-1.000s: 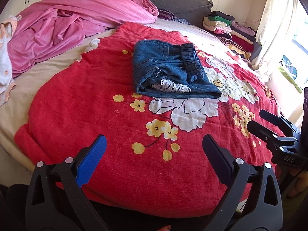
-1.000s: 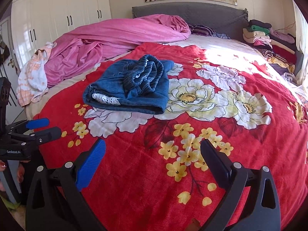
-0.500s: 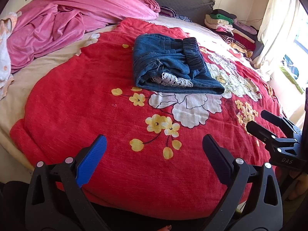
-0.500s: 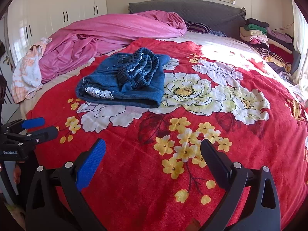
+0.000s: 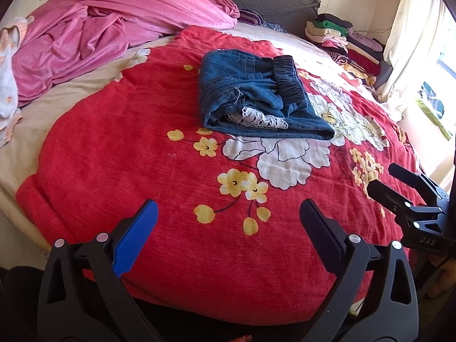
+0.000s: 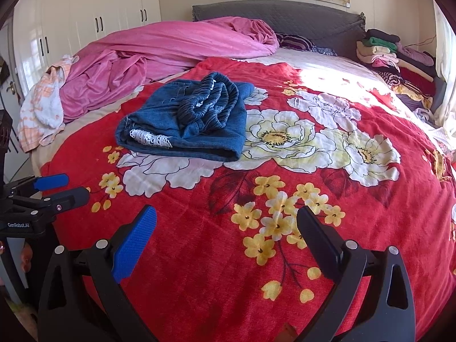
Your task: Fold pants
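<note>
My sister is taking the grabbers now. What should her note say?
Left gripper: open, holding nothing, above the near edge of the red blanket.
Right gripper: open, holding nothing, beside it.
Jeans: folded in a bundle on the blanket, away from both grippers, waistband on top, white lace showing.
Done: jeans look folded.
Left: maybe tidy the bundle; otherwise nothing obvious.

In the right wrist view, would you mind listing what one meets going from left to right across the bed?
Orange and white towel → pink quilt → folded denim pants → large white flowers on the red blanket → stack of folded clothes.
</note>
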Available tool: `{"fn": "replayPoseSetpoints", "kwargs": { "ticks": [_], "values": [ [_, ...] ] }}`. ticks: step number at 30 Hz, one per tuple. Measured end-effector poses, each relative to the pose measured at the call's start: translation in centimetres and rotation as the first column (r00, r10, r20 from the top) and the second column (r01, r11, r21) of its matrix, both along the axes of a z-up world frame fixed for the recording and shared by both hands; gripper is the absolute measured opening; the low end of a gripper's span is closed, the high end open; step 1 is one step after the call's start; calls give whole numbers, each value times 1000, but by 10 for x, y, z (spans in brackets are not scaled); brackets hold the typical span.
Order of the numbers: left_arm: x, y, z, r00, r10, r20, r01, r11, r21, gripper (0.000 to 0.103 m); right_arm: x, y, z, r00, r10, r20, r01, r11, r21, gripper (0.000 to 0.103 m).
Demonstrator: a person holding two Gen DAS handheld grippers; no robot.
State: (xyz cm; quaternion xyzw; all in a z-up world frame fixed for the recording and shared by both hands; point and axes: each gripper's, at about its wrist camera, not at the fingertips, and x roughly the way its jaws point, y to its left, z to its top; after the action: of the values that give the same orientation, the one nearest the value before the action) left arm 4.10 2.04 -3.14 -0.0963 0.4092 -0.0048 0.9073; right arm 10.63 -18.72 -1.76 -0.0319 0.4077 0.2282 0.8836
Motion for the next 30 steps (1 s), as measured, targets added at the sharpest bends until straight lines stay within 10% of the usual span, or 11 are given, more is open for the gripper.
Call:
{"fn": "replayPoseSetpoints", "kwargs": {
  "ticks": [30],
  "values": [
    [-2, 2, 6, 1000, 8, 9, -8, 1000, 3, 93, -1, 1, 4, 1000, 10, 11, -10, 1000, -7, 98]
  ]
}}
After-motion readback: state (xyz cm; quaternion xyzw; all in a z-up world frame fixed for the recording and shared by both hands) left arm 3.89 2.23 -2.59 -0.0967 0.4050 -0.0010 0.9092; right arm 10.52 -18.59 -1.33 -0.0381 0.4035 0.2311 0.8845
